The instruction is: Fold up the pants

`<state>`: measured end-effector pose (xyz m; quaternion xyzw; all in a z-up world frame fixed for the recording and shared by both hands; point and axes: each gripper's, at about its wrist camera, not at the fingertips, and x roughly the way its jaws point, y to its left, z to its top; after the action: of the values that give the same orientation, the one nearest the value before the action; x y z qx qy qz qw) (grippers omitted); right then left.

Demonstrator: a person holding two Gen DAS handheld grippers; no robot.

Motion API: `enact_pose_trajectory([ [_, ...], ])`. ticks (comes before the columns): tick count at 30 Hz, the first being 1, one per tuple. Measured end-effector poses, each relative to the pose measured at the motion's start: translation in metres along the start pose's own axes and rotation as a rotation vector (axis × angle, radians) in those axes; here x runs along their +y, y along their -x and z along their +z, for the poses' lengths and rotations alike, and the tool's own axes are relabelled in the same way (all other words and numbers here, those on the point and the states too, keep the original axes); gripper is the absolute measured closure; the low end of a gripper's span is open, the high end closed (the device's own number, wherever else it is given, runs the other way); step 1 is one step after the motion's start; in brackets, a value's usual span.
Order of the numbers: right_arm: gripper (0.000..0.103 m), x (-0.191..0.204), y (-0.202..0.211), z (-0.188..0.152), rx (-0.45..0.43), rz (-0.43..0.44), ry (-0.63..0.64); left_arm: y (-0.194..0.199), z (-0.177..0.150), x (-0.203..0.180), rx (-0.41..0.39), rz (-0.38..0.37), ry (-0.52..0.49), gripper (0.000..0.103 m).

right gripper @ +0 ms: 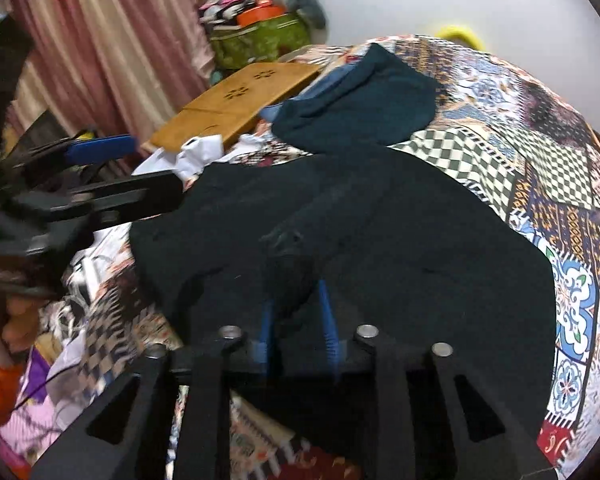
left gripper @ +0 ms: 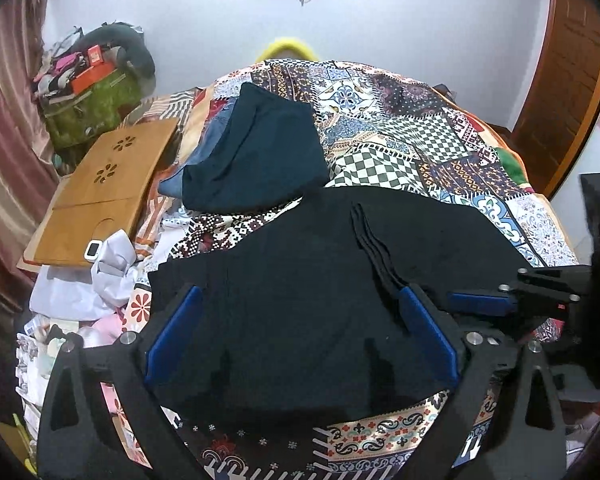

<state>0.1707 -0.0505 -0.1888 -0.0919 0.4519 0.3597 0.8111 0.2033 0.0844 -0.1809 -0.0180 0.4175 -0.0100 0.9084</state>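
Note:
Black pants (left gripper: 300, 280) lie spread on the patterned bedspread (left gripper: 400, 136), with a bunched ridge of folds running down the middle. My left gripper (left gripper: 300, 300) is open, its blue pads wide apart over the near part of the pants, holding nothing. My right gripper (right gripper: 296, 292) is shut on a bunch of the black pants (right gripper: 380, 240), pinched between its blue pads. In the left wrist view the right gripper (left gripper: 496, 300) comes in from the right at the pants' edge. In the right wrist view the left gripper (right gripper: 100, 168) shows at the left, blurred.
A folded dark teal garment (left gripper: 260, 148) lies on blue cloth behind the pants. A wooden lap board (left gripper: 104, 188) lies at the left, with white cloth (left gripper: 96, 276) and clutter beside it. A green bag (left gripper: 88, 104) stands by the curtain. A wooden door (left gripper: 564, 92) is at the right.

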Motion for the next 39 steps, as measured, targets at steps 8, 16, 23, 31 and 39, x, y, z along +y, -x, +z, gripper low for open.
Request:
enact_pose_trajectory([
  [8,0.069,-0.009,0.05,0.001,-0.078,-0.002,0.025,0.005,0.022,-0.022,-0.036,-0.034,-0.035,0.004],
  [16,0.062,-0.059,0.094,0.015,-0.197,-0.117,-0.034,-0.009,0.052,-0.062,-0.045,-0.093,-0.101,0.004],
  [23,0.061,-0.103,0.072,0.016,-0.133,-0.124,-0.113,-0.065,0.062,-0.093,0.097,-0.131,-0.151,0.003],
  [31,0.06,-0.13,0.007,-0.012,0.068,-0.06,-0.197,-0.125,0.03,-0.103,0.26,-0.052,-0.224,0.002],
  [39,0.052,-0.135,0.021,-0.036,0.033,-0.078,-0.231,-0.114,0.021,-0.088,0.23,-0.049,-0.206,0.0],
])
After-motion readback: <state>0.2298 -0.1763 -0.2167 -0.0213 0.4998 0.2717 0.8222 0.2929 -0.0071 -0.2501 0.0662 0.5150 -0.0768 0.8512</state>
